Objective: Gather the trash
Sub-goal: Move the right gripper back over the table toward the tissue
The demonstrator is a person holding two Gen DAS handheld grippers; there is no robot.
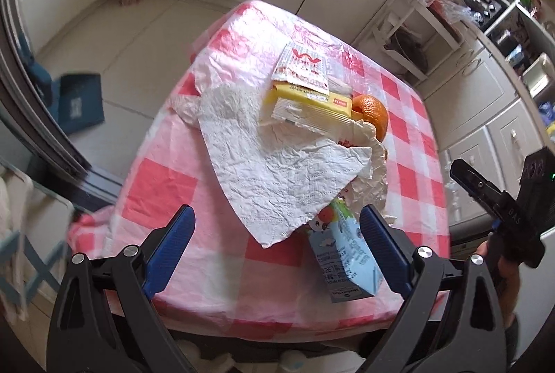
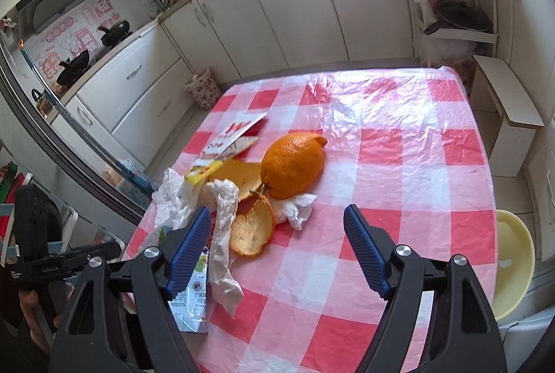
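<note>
**Litter Heaped on Checked Counter**

A crumpled paper napkin [image 1: 277, 165] is seen draped over the pile, its long axis running from the yellow box [image 1: 308, 106] toward the left claw [image 1: 277, 248]. A blue milk carton [image 1: 343, 255] lies beneath its tip. Orange peel [image 2: 293, 165] is curled open. Both claws, including the right claw [image 2: 277, 248], are held wide, gripping nothing, above the counter [image 2: 416, 165].
</note>
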